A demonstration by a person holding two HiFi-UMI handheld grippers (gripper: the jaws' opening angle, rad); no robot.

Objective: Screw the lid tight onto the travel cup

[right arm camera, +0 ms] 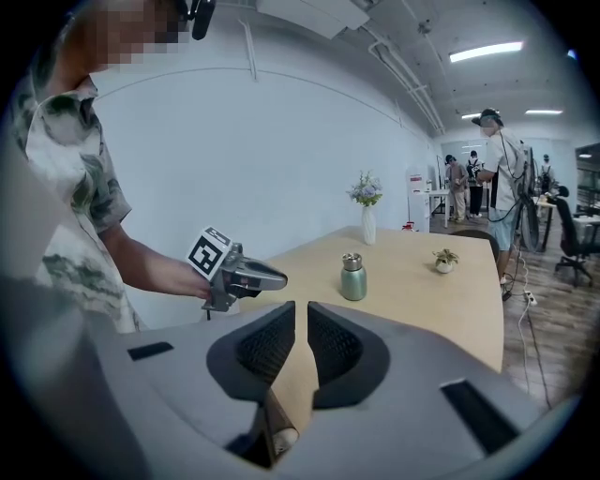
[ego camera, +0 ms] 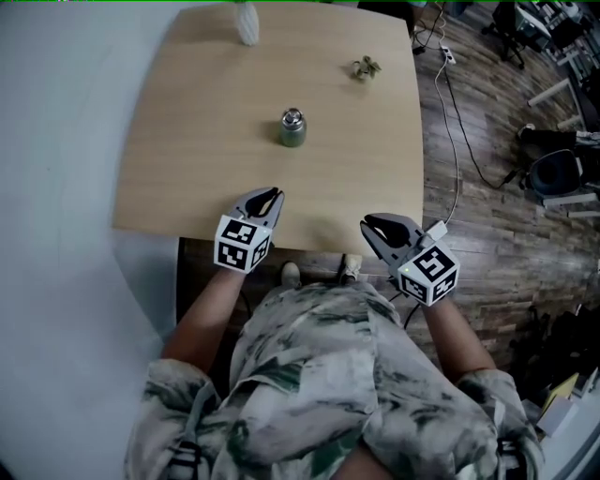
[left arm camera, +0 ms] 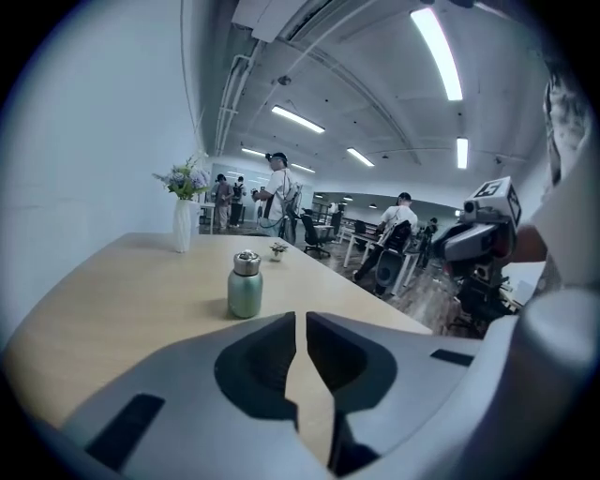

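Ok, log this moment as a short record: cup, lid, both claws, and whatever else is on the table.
cup: green travel cup upright near the middle of the table
lid: silver lid on top of the cup; tightness cannot be told
left: left claw over the near table edge, jaws nearly together, nothing between, apart from the cup
right: right claw over the near table edge, jaws nearly together, nothing between
other: white vase at the far edge; small potted plant at the far right
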